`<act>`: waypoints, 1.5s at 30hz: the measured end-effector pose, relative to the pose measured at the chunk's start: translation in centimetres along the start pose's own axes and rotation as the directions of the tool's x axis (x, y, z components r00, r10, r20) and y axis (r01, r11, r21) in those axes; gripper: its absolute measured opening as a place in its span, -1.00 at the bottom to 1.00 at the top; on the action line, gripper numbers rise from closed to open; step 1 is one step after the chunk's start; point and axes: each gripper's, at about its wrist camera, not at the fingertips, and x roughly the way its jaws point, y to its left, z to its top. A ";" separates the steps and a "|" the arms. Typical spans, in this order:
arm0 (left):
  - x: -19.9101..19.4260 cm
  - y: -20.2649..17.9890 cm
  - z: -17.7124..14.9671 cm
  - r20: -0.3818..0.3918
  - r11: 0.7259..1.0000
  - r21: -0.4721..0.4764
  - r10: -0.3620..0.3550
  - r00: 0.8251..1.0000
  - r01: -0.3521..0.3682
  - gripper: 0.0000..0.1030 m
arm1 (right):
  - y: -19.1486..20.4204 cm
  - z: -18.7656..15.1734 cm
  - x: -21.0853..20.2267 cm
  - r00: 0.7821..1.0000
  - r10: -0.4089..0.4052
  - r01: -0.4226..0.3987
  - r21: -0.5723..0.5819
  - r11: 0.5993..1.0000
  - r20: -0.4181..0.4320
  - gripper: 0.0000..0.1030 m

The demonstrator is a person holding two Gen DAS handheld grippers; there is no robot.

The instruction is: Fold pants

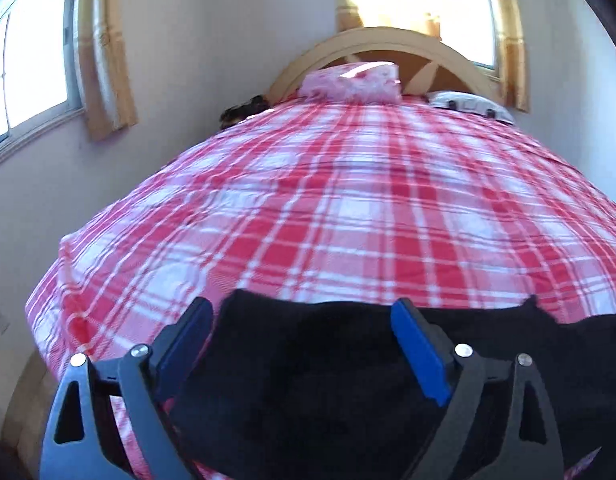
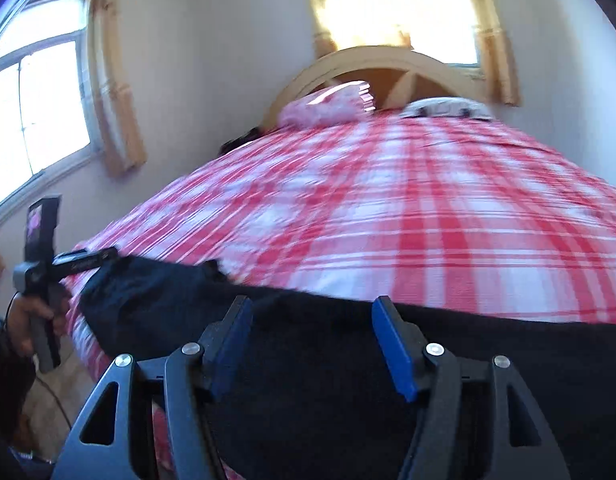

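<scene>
The black pants (image 1: pixel 308 380) lie spread along the near edge of the bed, at six o'clock in both wrist views, on a red-and-white plaid bedspread (image 1: pixel 328 208).

The left hand-held gripper (image 1: pixel 302 312) hangs over the pants with its jaws spread wide. Its blue pads (image 1: pixel 418 352) stand clear of the cloth, so it is released and grips nothing.

The right hand-held gripper (image 2: pixel 312 312) is likewise released, its jaws parted above the dark fabric (image 2: pixel 348 380), with nothing pinched between them.

In the right wrist view, at about nine o'clock, a hand (image 2: pixel 26 320) holds the handle of the other hand-held gripper just beside the left end of the pants.

At twelve o'clock a curved wooden headboard (image 1: pixel 388 40) rises behind a pink pillow (image 1: pixel 352 82) and, to its right, a white pillow (image 1: pixel 468 106). Bright windows (image 1: pixel 24 68) with yellow curtains (image 1: pixel 104 60) sit at ten o'clock and behind the headboard. Both views are blurred.
</scene>
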 end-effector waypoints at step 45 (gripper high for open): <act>1.4 -9.2 -2.5 -0.153 0.985 0.161 0.081 0.985 -0.056 0.82 | -30.6 -6.2 -15.9 0.768 -0.547 0.622 0.183 0.761 -0.333 -0.52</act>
